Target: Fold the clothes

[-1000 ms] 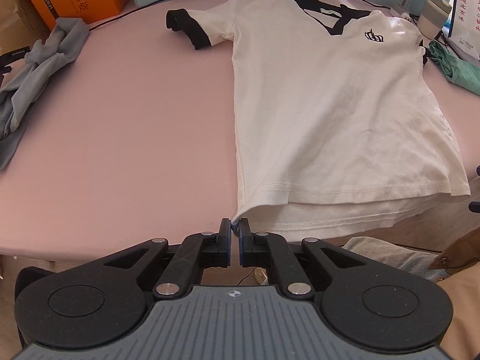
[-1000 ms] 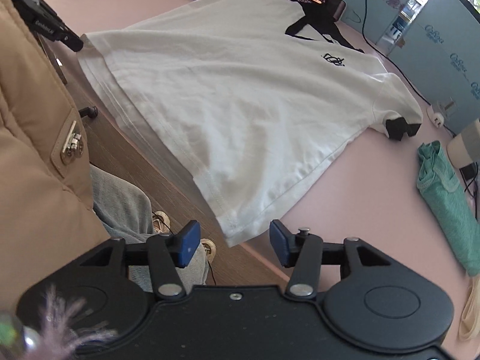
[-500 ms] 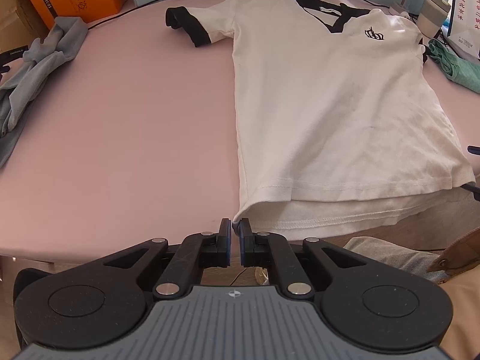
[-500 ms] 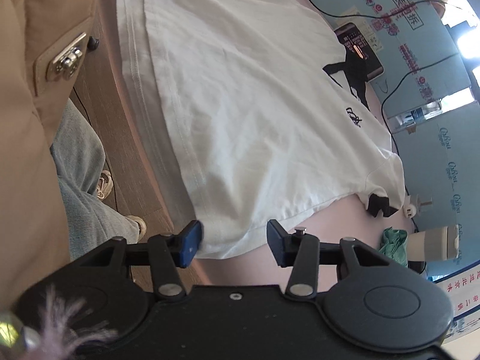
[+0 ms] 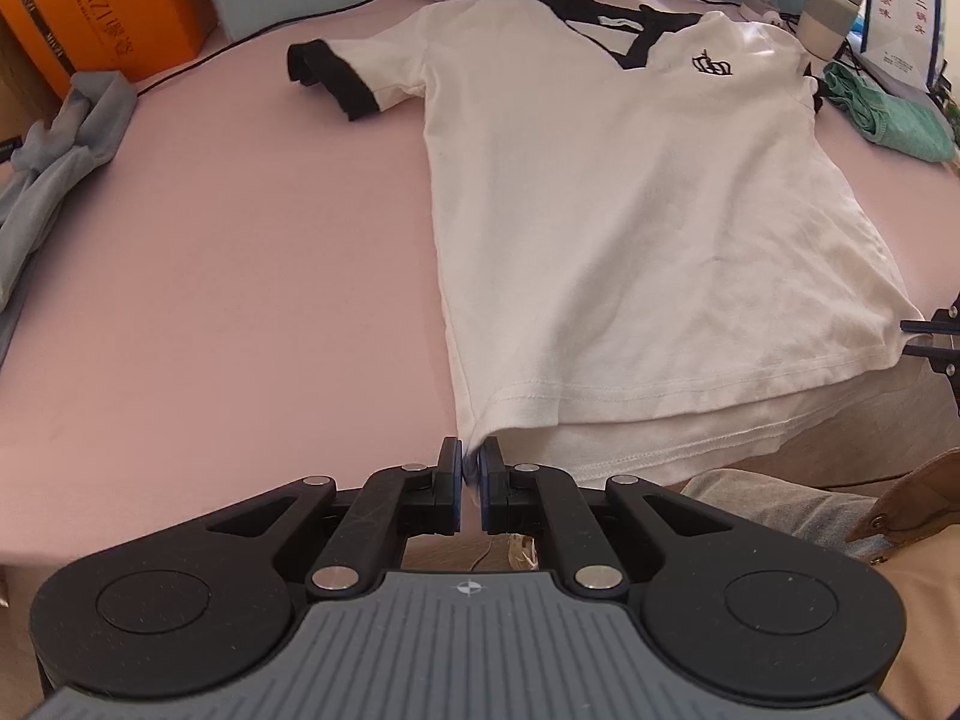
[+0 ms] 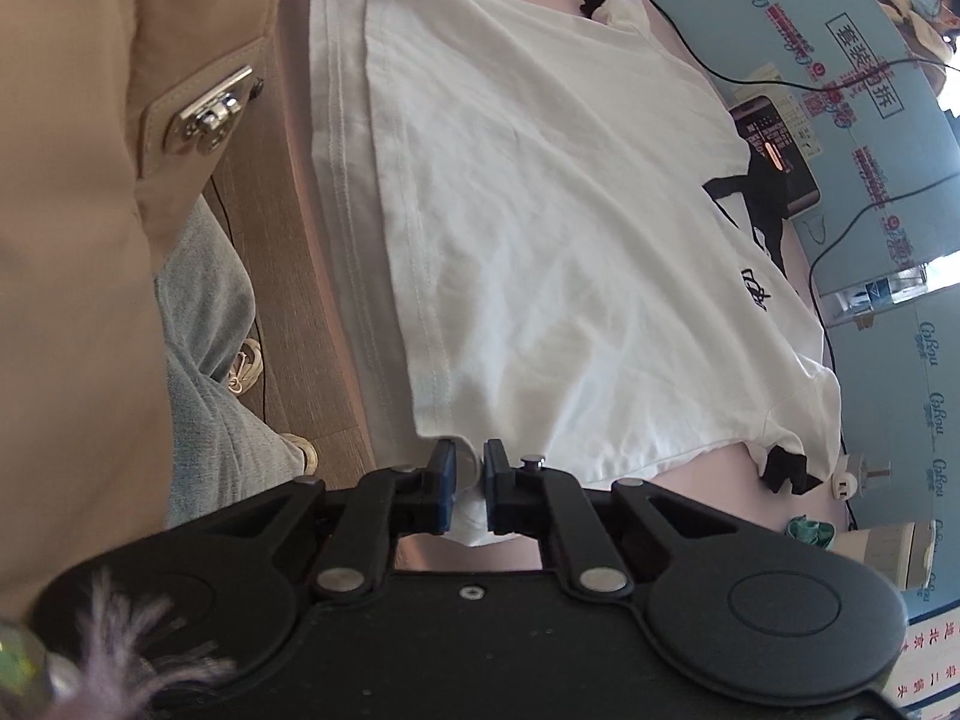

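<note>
White polo shirt (image 5: 630, 228) spread flat on pink table (image 5: 240, 300), hem at 6 o'clock overhanging the edge. Left gripper (image 5: 471, 459) clamped on one hem corner; right gripper (image 6: 468, 462) closing on the other. Thin single-layer pinch likely to slip, skewing the fold

L gripper (image 5: 471, 456) clamped – R gripper (image 6: 469, 457) jaws closing, both angled down
</note>
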Action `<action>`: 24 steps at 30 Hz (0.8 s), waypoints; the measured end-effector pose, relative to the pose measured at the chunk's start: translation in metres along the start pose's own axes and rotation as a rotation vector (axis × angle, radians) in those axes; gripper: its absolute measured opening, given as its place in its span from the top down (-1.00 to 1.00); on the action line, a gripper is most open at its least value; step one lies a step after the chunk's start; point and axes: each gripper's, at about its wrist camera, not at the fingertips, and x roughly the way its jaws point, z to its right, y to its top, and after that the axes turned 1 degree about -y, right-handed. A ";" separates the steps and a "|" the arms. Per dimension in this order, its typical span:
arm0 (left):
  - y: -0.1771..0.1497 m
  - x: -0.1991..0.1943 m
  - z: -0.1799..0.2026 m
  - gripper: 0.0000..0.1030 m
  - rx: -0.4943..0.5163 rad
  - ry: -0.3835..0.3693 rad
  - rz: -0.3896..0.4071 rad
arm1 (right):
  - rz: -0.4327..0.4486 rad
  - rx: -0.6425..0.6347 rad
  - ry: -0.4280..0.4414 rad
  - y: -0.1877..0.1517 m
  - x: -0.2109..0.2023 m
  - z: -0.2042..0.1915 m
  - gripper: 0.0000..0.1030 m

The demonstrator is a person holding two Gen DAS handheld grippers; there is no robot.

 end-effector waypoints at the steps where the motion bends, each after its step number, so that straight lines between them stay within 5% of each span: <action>1: 0.002 -0.001 0.000 0.90 0.015 -0.001 0.009 | 0.001 -0.003 0.009 0.001 0.000 0.002 0.85; 8: 0.006 -0.013 -0.013 0.92 0.032 -0.059 0.061 | 0.052 0.208 0.001 -0.009 -0.028 0.040 0.92; 17: -0.024 -0.028 -0.013 0.93 0.144 -0.233 0.122 | 0.016 0.170 0.076 -0.026 -0.051 0.018 0.97; 24: -0.039 -0.007 -0.025 0.93 0.119 -0.142 0.031 | -0.008 0.207 0.095 -0.033 -0.035 0.018 0.97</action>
